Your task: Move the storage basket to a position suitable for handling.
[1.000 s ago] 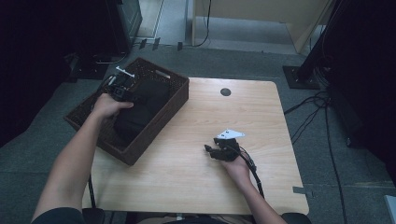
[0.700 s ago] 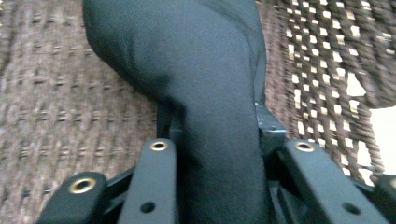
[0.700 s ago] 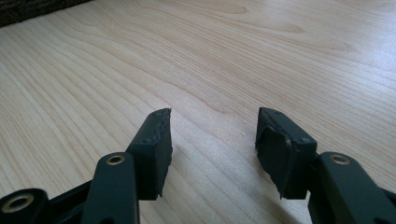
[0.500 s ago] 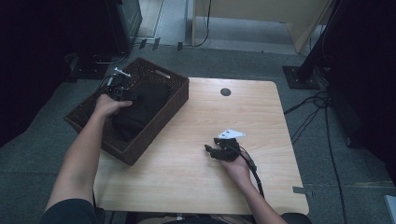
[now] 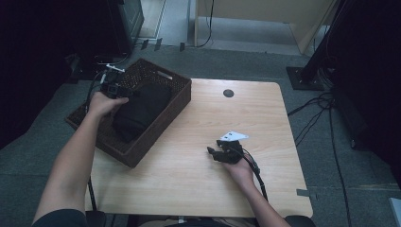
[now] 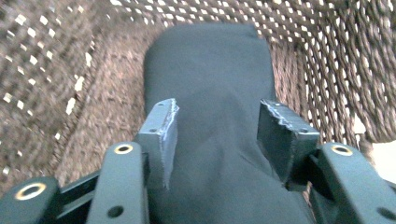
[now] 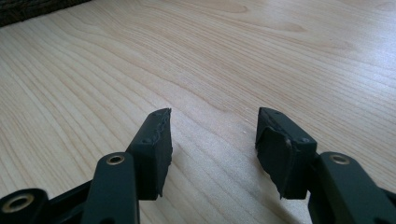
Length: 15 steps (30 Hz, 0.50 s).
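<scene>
I can read no writing on the folded black cloth (image 5: 142,109), which lies in the wicker basket (image 5: 177,101) at ten o'clock on the table (image 5: 265,123), its long axis running from one o'clock to seven. My left gripper (image 6: 217,135) hangs over it, jaws apart and just closing a little, pads off the fabric. My right gripper (image 7: 212,140) rests released at five o'clock over bare wood.

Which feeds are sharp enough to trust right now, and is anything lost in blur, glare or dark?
High view: the table is evenly lit, the room's edges fall into black, and the black cloth merges with the wicker basket. Left gripper view: soft, the basket weave smeared, bright speckles through its gaps. Right gripper view: wood grain crisp, no glare.
</scene>
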Tool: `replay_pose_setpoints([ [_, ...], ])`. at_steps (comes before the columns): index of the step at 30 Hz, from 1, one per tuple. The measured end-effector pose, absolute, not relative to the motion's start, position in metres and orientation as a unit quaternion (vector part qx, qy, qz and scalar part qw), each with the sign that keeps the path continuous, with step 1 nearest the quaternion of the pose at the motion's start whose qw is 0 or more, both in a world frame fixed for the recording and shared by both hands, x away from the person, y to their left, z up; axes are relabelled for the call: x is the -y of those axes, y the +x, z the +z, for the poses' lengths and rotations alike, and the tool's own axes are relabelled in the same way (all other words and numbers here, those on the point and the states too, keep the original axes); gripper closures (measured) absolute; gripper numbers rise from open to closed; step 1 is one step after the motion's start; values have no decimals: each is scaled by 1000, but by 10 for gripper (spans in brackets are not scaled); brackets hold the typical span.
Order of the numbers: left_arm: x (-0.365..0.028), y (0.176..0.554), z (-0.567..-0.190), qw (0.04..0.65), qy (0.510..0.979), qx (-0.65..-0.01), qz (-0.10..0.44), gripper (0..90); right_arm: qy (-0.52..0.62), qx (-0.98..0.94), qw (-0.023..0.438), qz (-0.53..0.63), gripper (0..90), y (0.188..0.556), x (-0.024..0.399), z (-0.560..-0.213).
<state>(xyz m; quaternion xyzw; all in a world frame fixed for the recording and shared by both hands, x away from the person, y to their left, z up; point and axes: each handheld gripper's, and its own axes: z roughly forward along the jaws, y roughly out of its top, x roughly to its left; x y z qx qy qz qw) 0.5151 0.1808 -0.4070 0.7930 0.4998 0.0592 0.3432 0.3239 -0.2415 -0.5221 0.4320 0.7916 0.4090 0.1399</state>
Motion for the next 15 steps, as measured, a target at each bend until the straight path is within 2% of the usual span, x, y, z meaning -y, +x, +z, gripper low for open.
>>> replay_pose_setpoints([
  [3,-177,508,-413,345,794,-499,48,561,431,-792,142,408,459,324,241,-522],
  [6,-176,502,-423,334,798,-499,51,560,431,-793,142,408,460,324,241,-522],
  [9,-176,500,-434,333,792,-509,45,532,430,-793,142,408,460,324,241,-522],
  [15,-173,498,-445,316,805,-497,66,479,430,-792,142,409,462,324,241,-522],
])
